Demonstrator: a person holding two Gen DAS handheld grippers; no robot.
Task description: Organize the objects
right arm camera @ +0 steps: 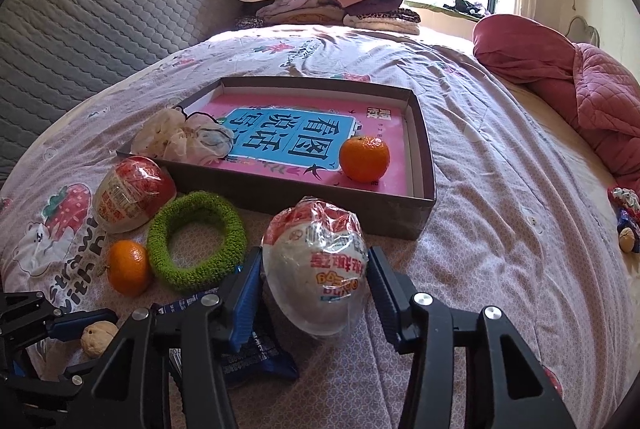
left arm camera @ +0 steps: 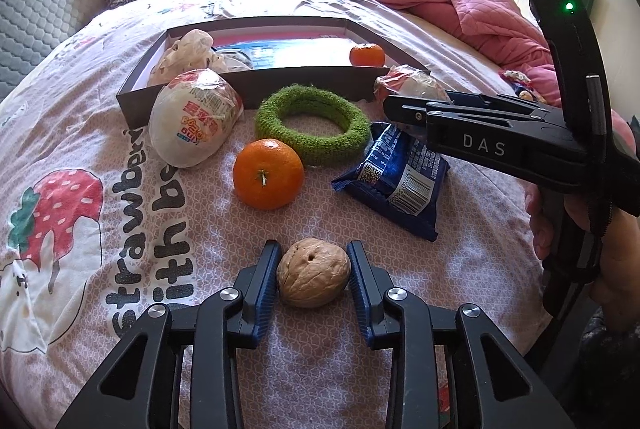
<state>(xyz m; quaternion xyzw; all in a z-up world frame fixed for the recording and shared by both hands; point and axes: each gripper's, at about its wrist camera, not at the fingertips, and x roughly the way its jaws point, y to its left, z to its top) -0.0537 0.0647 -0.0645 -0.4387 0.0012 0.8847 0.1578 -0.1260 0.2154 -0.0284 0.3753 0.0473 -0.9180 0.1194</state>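
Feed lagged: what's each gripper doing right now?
Left gripper: jaws around the walnut.
Right gripper: jaws around the wrapped egg, apparently not gripping.

Two handheld grippers of matte black plastic: left gripper [left arm camera: 313,271] with ribbed blue finger pads [left arm camera: 267,281] and round silver pivot screws; right gripper [right arm camera: 316,293] alike, its body lettered "DAS" in white, with a lit green indicator lamp; bare-skinned hand [left arm camera: 560,225] on its handle.

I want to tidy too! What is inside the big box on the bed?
Inside the box lie an orange, a crumpled pale bag and a pink and blue book. The book covers the bottom, so anything under it stays hidden.
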